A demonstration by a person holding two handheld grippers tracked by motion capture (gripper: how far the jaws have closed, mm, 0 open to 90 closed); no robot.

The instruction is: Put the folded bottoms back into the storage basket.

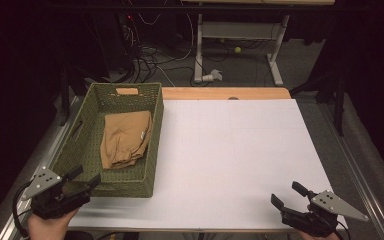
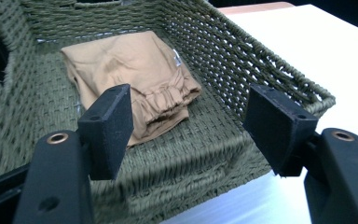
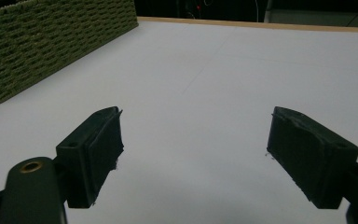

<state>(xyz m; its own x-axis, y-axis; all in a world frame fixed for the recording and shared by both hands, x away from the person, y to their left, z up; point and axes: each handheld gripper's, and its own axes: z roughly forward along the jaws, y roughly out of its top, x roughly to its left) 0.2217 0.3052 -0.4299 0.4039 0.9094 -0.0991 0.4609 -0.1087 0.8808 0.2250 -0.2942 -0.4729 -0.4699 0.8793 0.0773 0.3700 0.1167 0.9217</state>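
— Tan cotton, by the look of it: the folded garment (image 1: 125, 138) is lying inside the green woven basket (image 1: 152, 165), which is sitting at about ten o'clock on the white surface (image 1: 240, 150).

— How is it going to handle?

— Soft and light, I'm judging. It is folded in layers with a gathered elastic band (image 2: 168, 100) at the near end, so it will likely sag and unfold if lifted by one thin edge.

— Where should the left tool (image 1: 81, 180) be taking hold?

— At the thick stack of folds near that band, where the pads can bite several layers at once. Cloth is not slippery or fragile, so a firm pinch seems safe. The basket walls are stiff, though, and crowding the garment, so coming in from above looks wiser.

— What are the tools doing?

— The left one is hovering at seven o'clock, just at the basket's near rim, jaws spread with nothing between them, pointing toward the garment. The right tool (image 1: 286, 195) is waiting at five o'clock over bare surface, jaws also spread and gripping nothing, well apart from the basket.
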